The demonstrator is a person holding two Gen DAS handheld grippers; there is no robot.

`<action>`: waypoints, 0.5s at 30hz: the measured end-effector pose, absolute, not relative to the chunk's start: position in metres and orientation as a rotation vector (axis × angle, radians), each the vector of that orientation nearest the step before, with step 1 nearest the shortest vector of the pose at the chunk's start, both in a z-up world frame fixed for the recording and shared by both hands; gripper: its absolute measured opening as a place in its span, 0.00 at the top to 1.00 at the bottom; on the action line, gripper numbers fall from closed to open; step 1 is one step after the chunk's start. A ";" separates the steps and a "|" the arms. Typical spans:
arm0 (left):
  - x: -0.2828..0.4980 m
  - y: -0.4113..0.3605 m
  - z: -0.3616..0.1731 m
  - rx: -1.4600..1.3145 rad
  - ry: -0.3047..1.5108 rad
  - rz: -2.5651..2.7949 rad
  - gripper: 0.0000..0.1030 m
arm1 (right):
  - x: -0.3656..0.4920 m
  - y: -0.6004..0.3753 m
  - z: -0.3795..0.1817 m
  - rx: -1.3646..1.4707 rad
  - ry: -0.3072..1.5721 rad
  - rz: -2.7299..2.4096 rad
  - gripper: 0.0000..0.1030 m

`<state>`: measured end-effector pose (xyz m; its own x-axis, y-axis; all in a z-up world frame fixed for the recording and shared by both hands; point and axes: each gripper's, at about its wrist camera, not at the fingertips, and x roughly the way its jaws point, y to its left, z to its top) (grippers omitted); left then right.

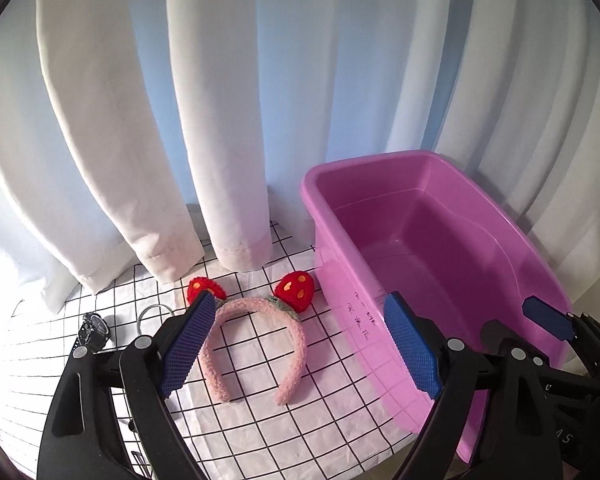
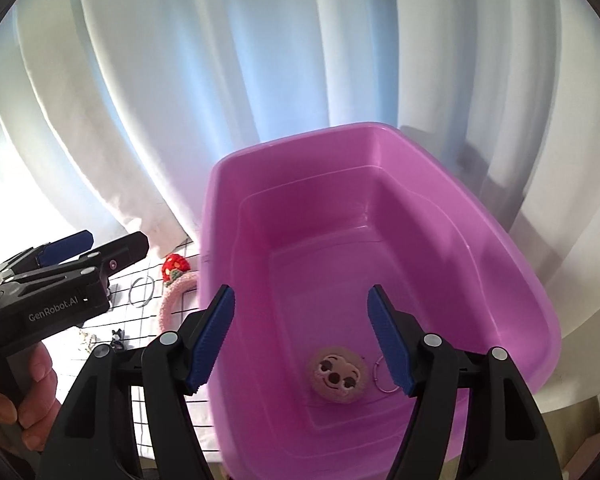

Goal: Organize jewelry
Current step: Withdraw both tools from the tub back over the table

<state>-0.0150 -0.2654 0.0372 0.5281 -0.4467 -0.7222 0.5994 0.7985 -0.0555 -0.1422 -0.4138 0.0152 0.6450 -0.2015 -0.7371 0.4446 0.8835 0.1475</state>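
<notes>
While both tools gape empty, left tool [image 1: 296,344] hides headband [image 1: 256,344] edge, right tool [image 2: 302,340] over tub [image 2: 500,280], small bits [image 2: 100,338] blurred.

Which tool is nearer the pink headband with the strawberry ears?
Left. The left tool, open and empty, hangs right over the headband on the grid cloth. The right tool, also open, is over the pink tub, beside it.

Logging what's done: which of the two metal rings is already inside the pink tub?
The small ring beside the plush face charm on the pink tub floor. The larger ring lies outside on the grid cloth.
</notes>
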 end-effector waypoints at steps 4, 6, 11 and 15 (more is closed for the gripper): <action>-0.012 -0.243 0.038 0.188 0.798 -0.602 0.14 | -0.133 -0.397 0.019 0.312 0.782 -0.334 0.31; -0.011 -0.230 0.039 0.174 0.793 -0.585 0.13 | -0.130 -0.389 0.021 0.302 0.776 -0.314 0.31; -0.009 -0.195 0.039 0.140 0.797 -0.542 0.10 | -0.117 -0.363 0.024 0.279 0.779 -0.252 0.31; -0.010 -0.167 0.039 0.121 0.797 -0.497 0.09 | -0.107 -0.342 0.024 0.261 0.792 -0.198 0.30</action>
<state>-0.0099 -0.1669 0.0387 0.5906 -0.3813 -0.7112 0.4708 0.8786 -0.0800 -0.1069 -0.3423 0.0238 0.6864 -0.0773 -0.7231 0.2718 0.9495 0.1565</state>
